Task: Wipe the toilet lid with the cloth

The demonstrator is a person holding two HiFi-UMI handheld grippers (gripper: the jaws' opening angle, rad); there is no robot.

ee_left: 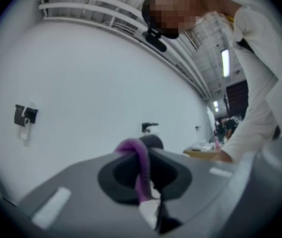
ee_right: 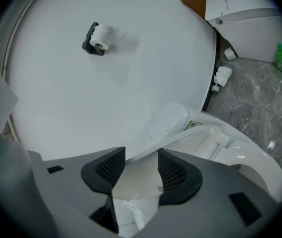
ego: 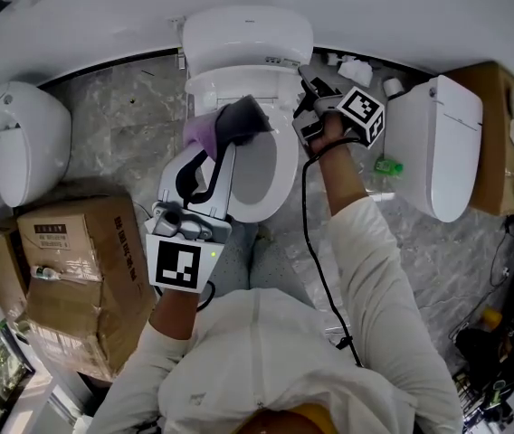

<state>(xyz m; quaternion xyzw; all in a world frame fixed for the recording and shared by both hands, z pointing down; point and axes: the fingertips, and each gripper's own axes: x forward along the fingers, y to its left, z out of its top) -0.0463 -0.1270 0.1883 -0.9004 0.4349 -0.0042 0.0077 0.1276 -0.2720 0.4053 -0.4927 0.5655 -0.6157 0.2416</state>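
The white toilet (ego: 248,34) stands at the middle back, its seat ring (ego: 280,174) down over the bowl. Its lid (ego: 239,87) is raised near the tank. My left gripper (ego: 242,120) hovers over the seat's left side, shut on a purple cloth (ego: 199,132); in the left gripper view the cloth (ee_left: 140,165) hangs pinched between the shut jaws of the left gripper (ee_left: 143,155). My right gripper (ego: 308,87) is at the lid's right edge. In the right gripper view the right gripper (ee_right: 137,165) stands wide, with the lid (ee_right: 136,182) between the pads and a gap showing.
A second toilet (ego: 22,138) stands at the left and a third (ego: 442,147) at the right. Cardboard boxes (ego: 76,269) are stacked at the lower left. A green bottle (ego: 386,165) lies on the marble floor. A paper roll holder (ee_right: 99,38) hangs on the wall.
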